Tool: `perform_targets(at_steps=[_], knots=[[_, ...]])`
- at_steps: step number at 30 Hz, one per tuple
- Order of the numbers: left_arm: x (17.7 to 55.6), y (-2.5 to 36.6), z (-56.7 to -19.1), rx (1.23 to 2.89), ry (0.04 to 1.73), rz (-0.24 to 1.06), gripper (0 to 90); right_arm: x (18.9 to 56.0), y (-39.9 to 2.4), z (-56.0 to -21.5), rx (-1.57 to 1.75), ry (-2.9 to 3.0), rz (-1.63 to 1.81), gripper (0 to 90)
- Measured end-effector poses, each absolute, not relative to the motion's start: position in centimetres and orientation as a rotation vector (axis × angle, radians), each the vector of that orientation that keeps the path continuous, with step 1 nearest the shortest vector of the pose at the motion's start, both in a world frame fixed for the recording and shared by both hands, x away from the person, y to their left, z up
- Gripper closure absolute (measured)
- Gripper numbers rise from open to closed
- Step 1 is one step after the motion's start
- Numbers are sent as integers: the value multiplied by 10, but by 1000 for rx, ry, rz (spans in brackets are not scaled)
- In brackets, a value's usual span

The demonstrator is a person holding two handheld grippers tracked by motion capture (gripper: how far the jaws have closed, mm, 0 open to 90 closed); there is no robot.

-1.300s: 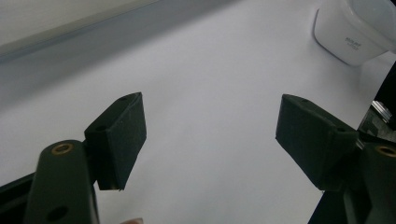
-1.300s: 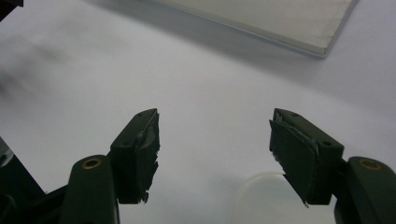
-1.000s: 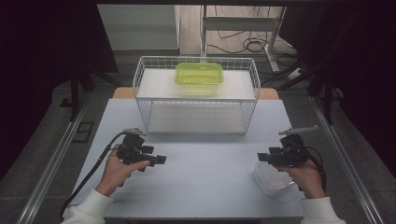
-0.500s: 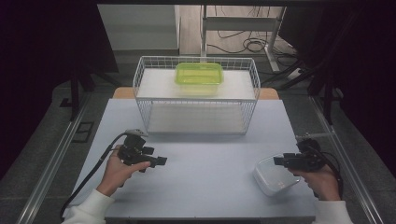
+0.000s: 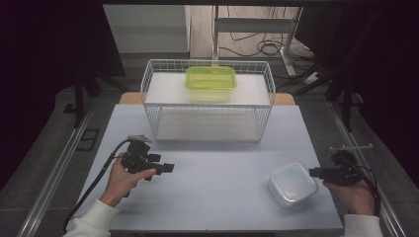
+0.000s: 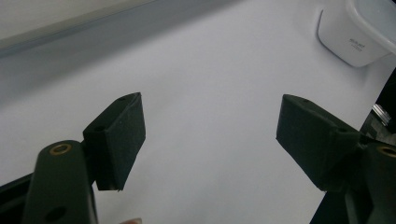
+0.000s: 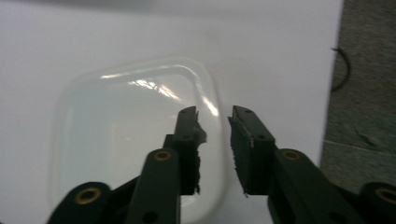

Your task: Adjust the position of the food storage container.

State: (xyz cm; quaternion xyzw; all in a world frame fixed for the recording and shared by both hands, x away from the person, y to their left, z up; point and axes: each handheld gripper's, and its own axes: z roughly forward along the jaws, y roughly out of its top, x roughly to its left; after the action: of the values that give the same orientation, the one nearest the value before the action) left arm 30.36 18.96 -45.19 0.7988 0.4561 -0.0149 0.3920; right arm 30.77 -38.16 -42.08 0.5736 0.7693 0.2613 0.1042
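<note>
- Right gripper: jaws just narrowed to a small gap, nothing pinched, held at the edge of the translucent white rounded-square plastic container.
- Container: resting on the pale bench, near right corner.
- Left gripper: jaws spread wide, empty.

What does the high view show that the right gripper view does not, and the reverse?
High view: the wire basket, the green container in it, and the left claw held over the table. Right gripper view: up close, the right claw, whose jaws have just been closing; a narrow gap remains, and the rim of the clear container seems to lie between them. Both: that clear container and the pale table.
</note>
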Motion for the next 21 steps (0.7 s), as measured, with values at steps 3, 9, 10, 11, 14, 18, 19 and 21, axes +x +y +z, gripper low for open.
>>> perform_targets(at_steps=[3, 9, 10, 11, 14, 18, 19, 21], knots=[[304, 191, -452, 2028, 1158, -38, 237, 308, -389, -426, 1712, 2255, 713, 790], [304, 192, -452, 2023, 1164, -42, 237, 309, -399, -434, 1743, 2249, 663, 885], [304, 192, -452, 2025, 1163, -42, 238, 309, -400, -434, 1739, 2255, 650, 886], [304, 192, -453, 2024, 1164, -43, 238, 309, -399, -434, 1736, 2256, 641, 887], [304, 191, -453, 2020, 1161, -40, 239, 309, -399, -436, 1738, 2275, 618, 887], [303, 192, -451, 2005, 1163, -33, 243, 310, -394, -444, 1743, 2340, 568, 888], [303, 192, -451, 2003, 1165, -32, 243, 310, -394, -444, 1743, 2340, 568, 888], [303, 192, -451, 2005, 1164, -32, 243, 309, -390, -445, 1735, 2360, 536, 889]])
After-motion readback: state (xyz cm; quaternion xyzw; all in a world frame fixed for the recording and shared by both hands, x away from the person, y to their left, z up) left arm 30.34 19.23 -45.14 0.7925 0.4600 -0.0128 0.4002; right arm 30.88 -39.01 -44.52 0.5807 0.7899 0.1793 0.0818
